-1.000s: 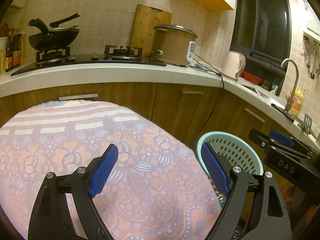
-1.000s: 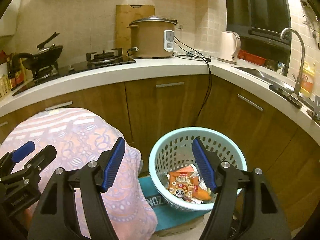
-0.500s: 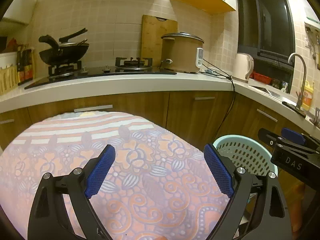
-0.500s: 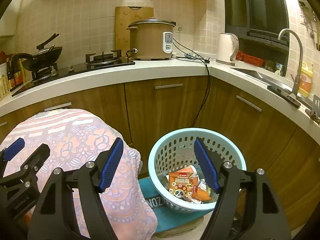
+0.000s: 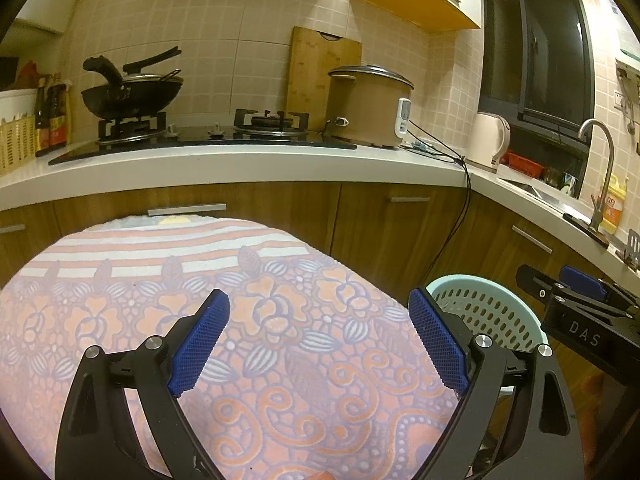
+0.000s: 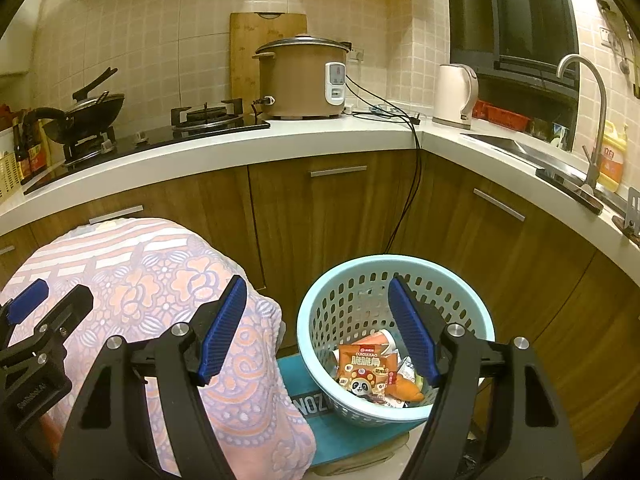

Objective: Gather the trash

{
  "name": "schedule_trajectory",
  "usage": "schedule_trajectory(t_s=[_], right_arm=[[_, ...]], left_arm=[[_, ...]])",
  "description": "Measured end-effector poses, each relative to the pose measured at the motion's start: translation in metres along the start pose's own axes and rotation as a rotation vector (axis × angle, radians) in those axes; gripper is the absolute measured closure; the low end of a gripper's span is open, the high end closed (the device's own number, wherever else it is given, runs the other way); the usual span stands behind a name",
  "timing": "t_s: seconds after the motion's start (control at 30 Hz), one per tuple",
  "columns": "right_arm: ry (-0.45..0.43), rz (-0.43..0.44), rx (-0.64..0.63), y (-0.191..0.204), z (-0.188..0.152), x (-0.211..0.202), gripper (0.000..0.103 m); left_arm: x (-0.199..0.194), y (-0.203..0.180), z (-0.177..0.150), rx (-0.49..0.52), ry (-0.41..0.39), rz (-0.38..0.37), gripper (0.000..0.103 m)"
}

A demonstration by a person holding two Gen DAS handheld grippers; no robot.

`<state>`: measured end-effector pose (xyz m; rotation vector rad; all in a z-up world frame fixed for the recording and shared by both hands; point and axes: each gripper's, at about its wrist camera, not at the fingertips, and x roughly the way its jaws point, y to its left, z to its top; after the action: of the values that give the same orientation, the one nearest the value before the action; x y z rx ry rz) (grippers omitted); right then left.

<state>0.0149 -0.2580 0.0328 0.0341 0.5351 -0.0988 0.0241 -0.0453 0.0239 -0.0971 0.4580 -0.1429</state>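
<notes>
Right wrist view, nearest first: the right gripper (image 6: 314,328) hangs with its jaws spread wide and nothing between them, its blue pads framing the pale blue basket (image 6: 460,292) that stands on a teal mat (image 6: 344,436) on the floor just beside the cloth-covered table (image 6: 160,280). The trash lies in the bottom of that basket: an orange snack packet (image 6: 366,370) with a panda on it, flat on top, with other crumpled wrappers (image 6: 408,390) under and beside it, too jumbled to tell apart. Such packets look light, thin and slick, likely to crumple or slide under the pads, so a pinch across a sealed edge or a gathered fold would probably hold better than a squeeze on the puffed middle; the basket itself seems stiff and light, best taken by its rim. From the left wrist, the left gripper (image 5: 318,336) is likewise wide open and empty, above the flowered cloth, whose visible part carries no trash, so collecting looks close to done. Farther back run wooden cabinets (image 6: 332,216) and a white counter (image 5: 240,164) bearing a wok (image 5: 132,94), a gas hob (image 5: 272,122), a rice cooker (image 6: 304,78) against a chopping board (image 6: 246,48), and a kettle (image 6: 456,94) near the tap (image 6: 588,120).
</notes>
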Motion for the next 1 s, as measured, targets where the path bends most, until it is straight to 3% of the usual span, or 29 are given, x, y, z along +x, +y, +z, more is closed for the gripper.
schedule_trajectory(t_s=[1.0], right_arm=[[0.003,0.000,0.004,0.0019,-0.0009,0.0004,0.034]], left_arm=[[0.0018,0.0021,-0.0018,-0.035,0.024,-0.021,0.014]])
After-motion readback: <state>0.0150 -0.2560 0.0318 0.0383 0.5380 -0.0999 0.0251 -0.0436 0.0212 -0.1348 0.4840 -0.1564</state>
